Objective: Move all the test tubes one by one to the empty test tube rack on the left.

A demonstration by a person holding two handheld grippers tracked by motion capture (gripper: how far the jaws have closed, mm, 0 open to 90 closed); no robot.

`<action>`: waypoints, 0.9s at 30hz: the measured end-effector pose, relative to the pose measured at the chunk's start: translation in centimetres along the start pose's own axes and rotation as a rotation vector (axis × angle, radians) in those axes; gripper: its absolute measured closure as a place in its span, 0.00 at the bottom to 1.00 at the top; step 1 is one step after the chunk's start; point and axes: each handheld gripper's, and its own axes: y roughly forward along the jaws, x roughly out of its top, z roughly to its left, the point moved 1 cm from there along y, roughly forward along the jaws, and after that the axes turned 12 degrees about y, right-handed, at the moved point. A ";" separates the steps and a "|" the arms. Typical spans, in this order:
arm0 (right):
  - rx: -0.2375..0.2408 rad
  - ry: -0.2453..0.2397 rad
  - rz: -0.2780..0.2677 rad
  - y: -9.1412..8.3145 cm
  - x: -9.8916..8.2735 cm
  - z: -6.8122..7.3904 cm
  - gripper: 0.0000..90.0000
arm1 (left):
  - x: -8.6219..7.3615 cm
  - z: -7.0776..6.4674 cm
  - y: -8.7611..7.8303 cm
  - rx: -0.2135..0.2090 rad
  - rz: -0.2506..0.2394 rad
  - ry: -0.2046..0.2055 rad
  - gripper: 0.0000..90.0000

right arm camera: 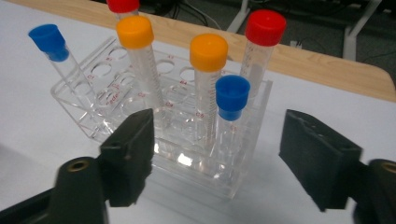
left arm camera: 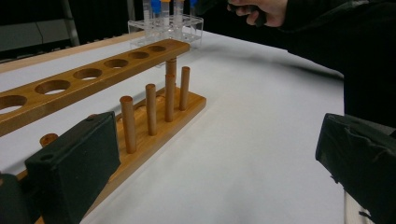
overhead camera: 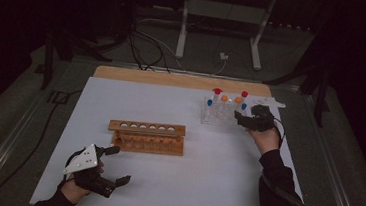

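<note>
A clear plastic rack (overhead camera: 220,115) at the table's far right holds several capped tubes. Seen from my right gripper (right arm camera: 224,158), the nearest tube has a blue cap (right arm camera: 232,95), with orange caps (right arm camera: 208,51) and a red cap (right arm camera: 265,27) behind it. That gripper (overhead camera: 242,119) stands open just right of the clear rack, jaws either side of the rack's near corner, touching nothing. An empty wooden rack (overhead camera: 147,128) with a row of holes sits mid-table. My left gripper (overhead camera: 118,165) rests open at the front left, and from it the wooden rack (left arm camera: 93,74) stretches away beside its jaws (left arm camera: 217,168).
A white mat (overhead camera: 188,189) covers the table, and a wooden strip (overhead camera: 173,79) shows along the far edge. Beyond the table, cables and a metal stand (overhead camera: 182,27) lie on the dark floor. A sleeve (overhead camera: 277,176) crosses the right front.
</note>
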 end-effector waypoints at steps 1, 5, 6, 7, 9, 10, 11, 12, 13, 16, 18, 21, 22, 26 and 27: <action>0.000 0.000 0.000 0.0 0.0 0.0 0.34 | 0.0 0.0 0.0 0.001 -0.003 0.000 0.01; -0.017 0.017 0.012 0.5 0.1 -0.2 0.46 | 0.0 0.0 0.0 0.000 -0.003 -0.004 0.01; -0.022 0.020 0.012 0.6 0.2 -0.2 0.50 | 0.0 0.0 0.0 0.001 -0.004 -0.003 0.01; -0.016 0.020 0.015 0.7 0.2 -0.3 0.52 | 0.0 0.0 -0.1 0.002 -0.008 -0.001 0.01; -0.020 0.016 0.018 0.8 0.2 -0.3 0.58 | 0.0 0.1 -0.1 0.002 -0.009 -0.008 0.01; -0.018 0.017 0.022 0.9 0.2 -0.3 0.61 | 0.0 0.1 -0.1 0.002 -0.006 -0.005 0.01; -0.017 0.017 0.024 1.0 0.2 -0.3 0.63 | 0.0 0.1 -0.1 0.000 -0.005 -0.006 0.01; -0.014 0.014 0.023 1.0 0.2 -0.3 0.66 | 0.0 0.1 -0.1 0.000 -0.006 -0.007 0.01; -0.013 0.012 0.027 1.1 0.2 -0.2 0.68 | 0.0 0.1 -0.1 0.001 -0.007 -0.005 0.01; -0.017 0.015 0.033 1.3 0.2 -0.2 0.73 | -0.1 0.1 0.0 -0.002 -0.004 -0.008 0.01; -0.021 0.016 0.038 1.5 0.1 -0.3 0.76 | -0.1 0.1 0.0 -0.004 -0.004 -0.009 0.01; -0.028 0.019 0.044 1.6 0.2 -0.2 0.79 | -0.1 0.1 0.0 -0.004 -0.006 -0.013 0.01; -0.033 0.018 0.046 1.7 0.2 -0.2 0.80 | -0.1 0.1 0.0 -0.005 -0.005 -0.012 0.01; -0.049 0.016 0.046 1.8 0.2 0.1 0.83 | -0.1 0.1 0.0 -0.006 -0.007 -0.013 0.01; -0.051 0.017 0.045 1.8 0.2 0.0 0.83 | -0.1 0.1 0.0 -0.006 -0.005 -0.013 0.01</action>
